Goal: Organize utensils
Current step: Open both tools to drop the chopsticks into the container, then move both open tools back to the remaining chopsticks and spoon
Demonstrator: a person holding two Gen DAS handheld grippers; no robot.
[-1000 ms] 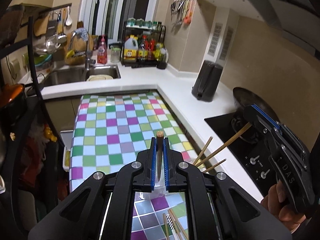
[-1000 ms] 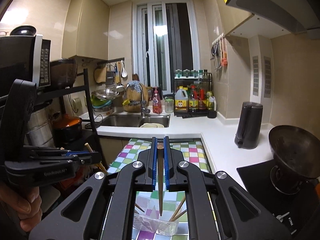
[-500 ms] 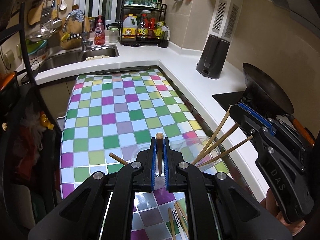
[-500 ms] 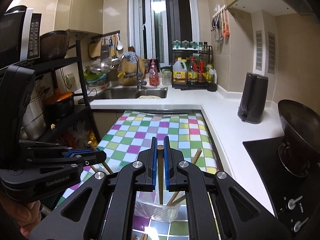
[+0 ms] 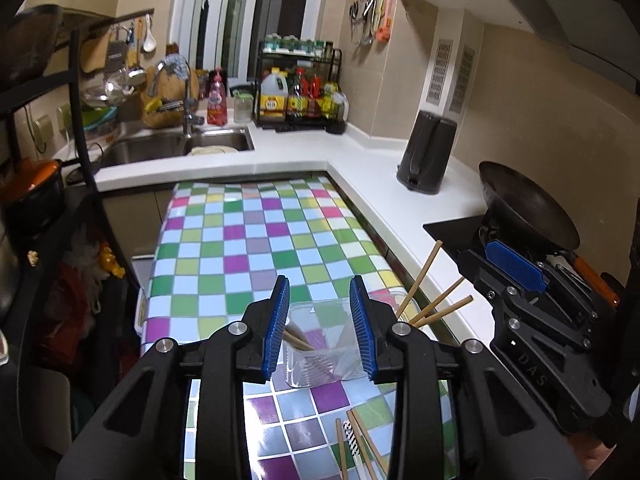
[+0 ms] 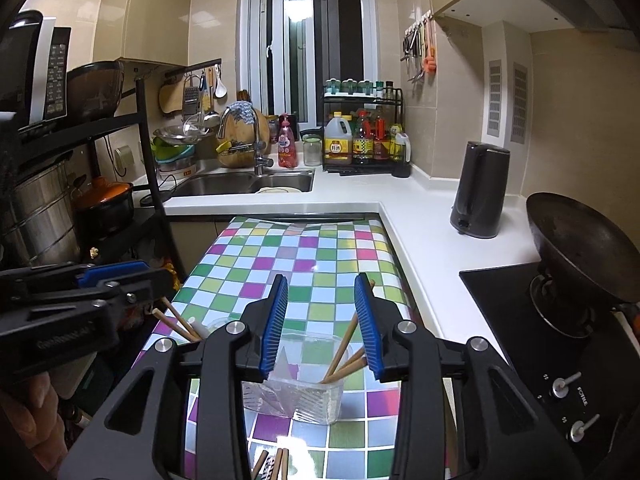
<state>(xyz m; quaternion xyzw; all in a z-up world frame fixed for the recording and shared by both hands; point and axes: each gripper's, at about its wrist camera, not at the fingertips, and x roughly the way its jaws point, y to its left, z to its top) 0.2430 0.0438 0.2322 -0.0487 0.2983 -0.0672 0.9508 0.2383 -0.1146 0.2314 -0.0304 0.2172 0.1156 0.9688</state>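
The right gripper [image 6: 321, 320] is hanging over a clear plastic box [image 6: 298, 394] with its 2 blue fingers [image 6: 275, 322] spread wide and nothing between them. The box is sitting on a table with a colorful checkered cloth [image 6: 304, 256]. Some wooden chopsticks [image 6: 343, 350] are leaning inside the box. More chopsticks [image 6: 276, 462] are lying on the cloth at the bottom edge. The left gripper [image 6: 80, 292] is showing at the left side, with chopsticks [image 6: 176, 320] sticking up just beside it.
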